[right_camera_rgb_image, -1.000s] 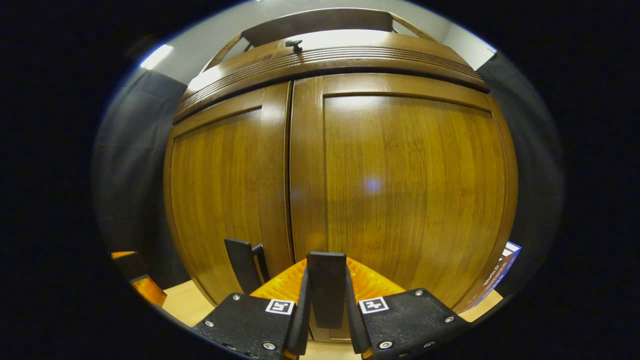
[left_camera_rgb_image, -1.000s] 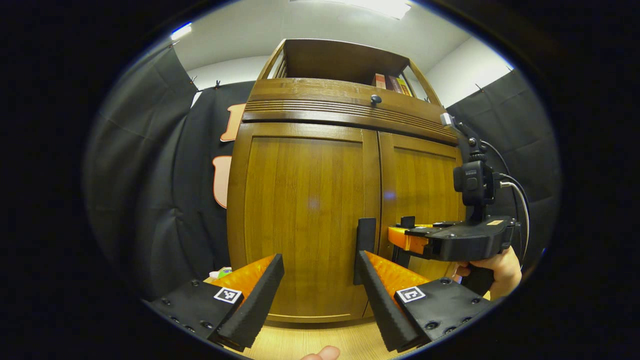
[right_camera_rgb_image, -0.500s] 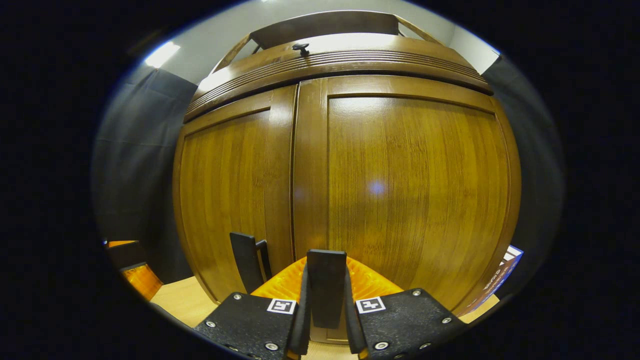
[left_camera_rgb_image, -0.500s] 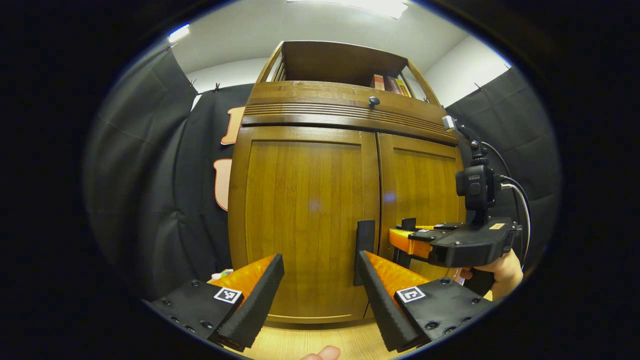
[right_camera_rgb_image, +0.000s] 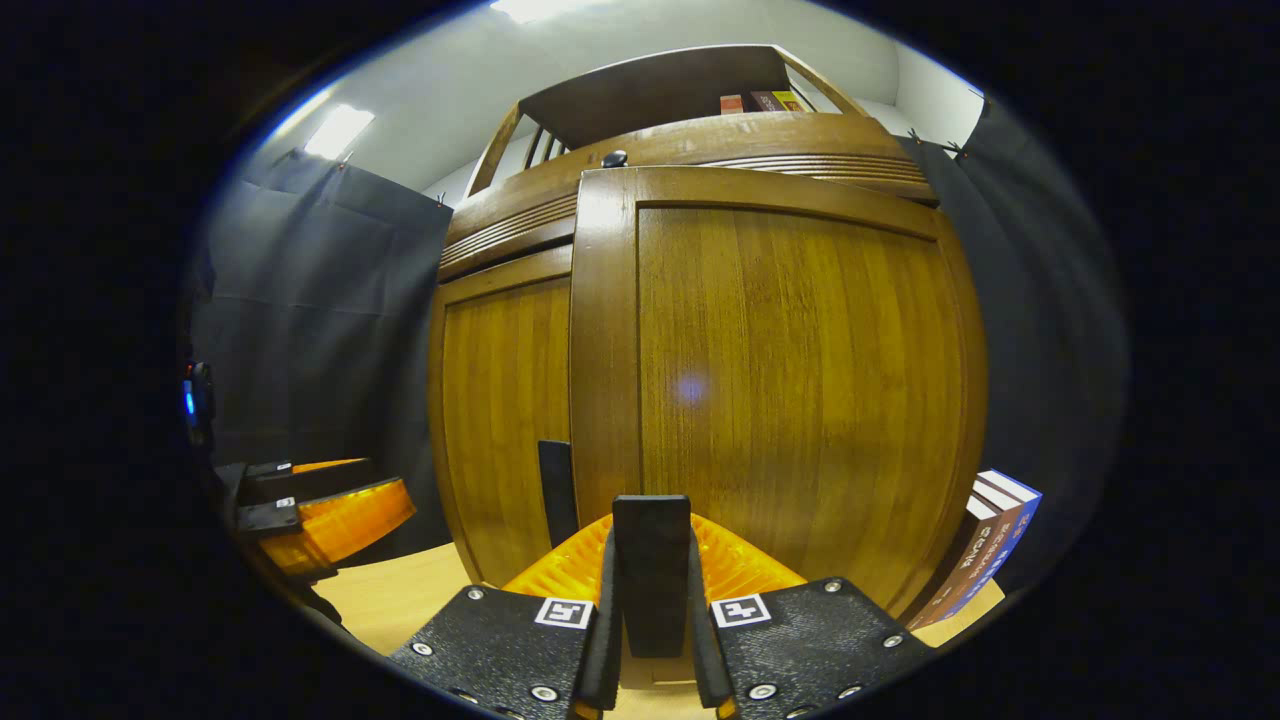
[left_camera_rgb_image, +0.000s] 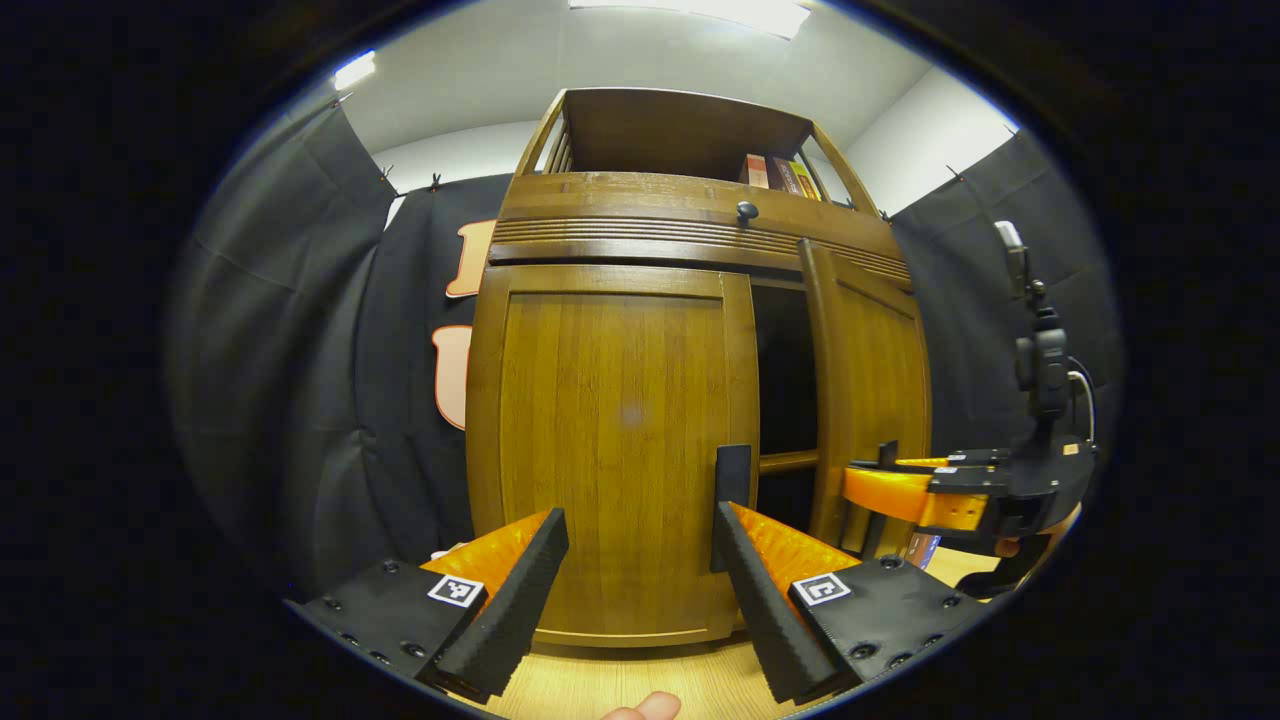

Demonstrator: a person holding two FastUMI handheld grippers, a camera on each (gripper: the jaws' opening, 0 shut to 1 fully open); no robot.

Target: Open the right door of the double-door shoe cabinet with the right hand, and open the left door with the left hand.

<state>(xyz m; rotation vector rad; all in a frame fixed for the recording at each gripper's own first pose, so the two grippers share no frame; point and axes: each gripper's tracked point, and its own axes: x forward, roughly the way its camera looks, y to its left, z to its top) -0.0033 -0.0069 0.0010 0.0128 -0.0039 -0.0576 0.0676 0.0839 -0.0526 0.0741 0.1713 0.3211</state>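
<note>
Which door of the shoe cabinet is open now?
The right door is partly open: a dark gap shows beside the shut left door, with the right claw clamping its handle.

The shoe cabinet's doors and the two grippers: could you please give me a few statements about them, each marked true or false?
1. The right door stands ajar. True.
2. The left door is swung wide open. False: it is closed.
3. The right gripper is shut on the right door's handle. True.
4. The left gripper is clamped shut. False: its fingers are spread open, holding nothing.
5. Books stand on the cabinet's top shelf. True.
</note>
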